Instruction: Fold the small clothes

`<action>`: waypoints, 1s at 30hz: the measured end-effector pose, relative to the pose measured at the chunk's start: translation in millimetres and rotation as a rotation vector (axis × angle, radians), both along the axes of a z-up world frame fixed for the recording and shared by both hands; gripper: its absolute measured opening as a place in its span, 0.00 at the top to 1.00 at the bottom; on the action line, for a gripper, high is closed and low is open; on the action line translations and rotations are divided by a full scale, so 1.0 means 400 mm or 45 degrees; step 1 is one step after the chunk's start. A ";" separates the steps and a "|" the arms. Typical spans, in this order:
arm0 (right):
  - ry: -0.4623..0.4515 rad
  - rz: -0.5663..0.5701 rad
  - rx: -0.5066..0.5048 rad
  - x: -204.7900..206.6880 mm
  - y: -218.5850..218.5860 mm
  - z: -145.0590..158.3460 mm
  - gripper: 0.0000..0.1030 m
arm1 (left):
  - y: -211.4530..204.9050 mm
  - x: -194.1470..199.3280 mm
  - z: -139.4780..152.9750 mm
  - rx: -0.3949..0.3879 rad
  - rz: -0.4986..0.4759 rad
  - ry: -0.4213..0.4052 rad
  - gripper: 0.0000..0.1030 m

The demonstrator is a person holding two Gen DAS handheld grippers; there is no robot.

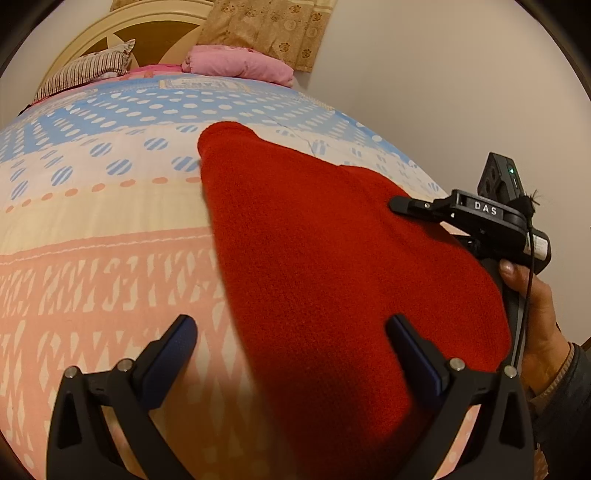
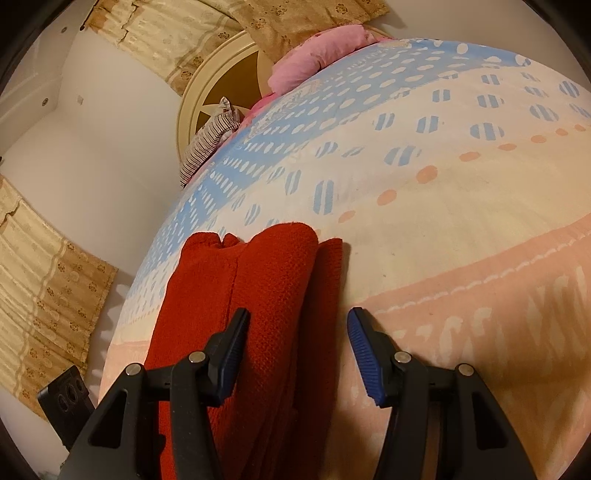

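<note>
A red knitted garment (image 1: 332, 258) lies folded on the patterned bedspread (image 1: 110, 221). My left gripper (image 1: 291, 328) is open just above its near left part, one finger over the bedspread and one over the cloth. My right gripper (image 2: 297, 325) is open, straddling the garment's (image 2: 266, 295) right edge; folded layers show there. The right gripper also shows in the left wrist view (image 1: 399, 205), at the garment's right side, held by a hand; its fingertips look close together from this angle.
A pink quilt (image 1: 236, 64) and a striped pillow (image 1: 85, 72) lie at the headboard (image 1: 110, 33). A plain wall (image 1: 443, 92) runs along the right side of the bed. Curtains (image 2: 44, 295) hang on the other side.
</note>
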State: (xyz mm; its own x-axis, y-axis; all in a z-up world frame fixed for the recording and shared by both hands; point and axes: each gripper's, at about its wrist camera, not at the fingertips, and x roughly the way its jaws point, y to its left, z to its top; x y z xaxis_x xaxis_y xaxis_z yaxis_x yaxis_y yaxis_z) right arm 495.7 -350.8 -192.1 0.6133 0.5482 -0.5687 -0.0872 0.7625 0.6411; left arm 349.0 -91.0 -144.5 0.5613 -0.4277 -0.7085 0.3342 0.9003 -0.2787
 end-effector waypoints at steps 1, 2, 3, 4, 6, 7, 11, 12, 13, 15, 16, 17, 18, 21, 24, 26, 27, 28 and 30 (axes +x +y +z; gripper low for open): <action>0.002 0.006 0.012 0.000 -0.002 -0.001 0.49 | -0.003 0.000 0.000 -0.001 -0.003 0.000 0.00; 0.010 0.020 0.032 0.003 -0.003 -0.005 0.54 | -0.003 -0.001 0.000 -0.007 -0.008 -0.001 0.00; 0.014 0.027 0.039 0.004 -0.002 -0.008 0.56 | -0.005 -0.001 0.000 -0.015 -0.017 -0.002 0.00; 0.016 0.037 0.045 0.006 0.000 -0.009 0.58 | -0.008 0.001 0.000 -0.020 -0.023 0.000 0.00; 0.021 0.049 0.047 0.009 0.005 -0.010 0.61 | -0.009 0.002 0.001 -0.024 -0.028 0.003 0.00; 0.024 0.054 0.054 0.012 0.005 -0.012 0.62 | -0.010 0.002 0.001 -0.026 -0.033 0.003 0.00; 0.039 0.061 0.093 0.018 -0.001 -0.021 0.65 | -0.013 0.005 0.001 -0.041 -0.055 0.010 0.00; 0.042 0.064 0.098 0.018 -0.002 -0.023 0.66 | -0.012 0.006 0.001 -0.045 -0.058 0.012 0.00; 0.043 0.067 0.097 0.019 -0.001 -0.023 0.67 | -0.013 0.005 0.001 -0.048 -0.062 0.012 0.02; 0.035 0.076 0.087 0.017 0.003 -0.023 0.69 | -0.014 0.000 0.004 -0.069 -0.087 0.005 0.10; 0.024 0.084 0.083 0.013 0.006 -0.022 0.70 | -0.016 -0.002 0.006 -0.082 -0.103 0.005 0.15; 0.014 0.089 0.081 0.011 0.008 -0.021 0.71 | -0.016 -0.003 0.007 -0.085 -0.106 0.004 0.16; 0.004 0.096 0.079 0.009 0.011 -0.020 0.71 | -0.018 -0.005 0.009 -0.084 -0.112 -0.003 0.20; 0.000 0.096 0.078 0.008 0.011 -0.021 0.71 | -0.022 -0.009 0.011 -0.077 -0.122 -0.011 0.23; -0.003 0.093 0.076 0.009 0.011 -0.022 0.72 | -0.026 -0.013 0.014 -0.072 -0.131 -0.019 0.30; -0.006 0.092 0.066 0.008 0.014 -0.022 0.72 | -0.028 -0.017 0.019 -0.063 -0.130 -0.029 0.36; -0.009 0.090 0.059 0.007 0.015 -0.021 0.72 | -0.029 -0.021 0.022 -0.056 -0.131 -0.039 0.41; -0.012 0.088 0.053 0.005 0.017 -0.020 0.72 | -0.030 -0.024 0.026 -0.051 -0.129 -0.047 0.44; -0.023 0.084 0.041 0.001 0.018 -0.017 0.72 | -0.031 -0.029 0.032 -0.039 -0.126 -0.054 0.48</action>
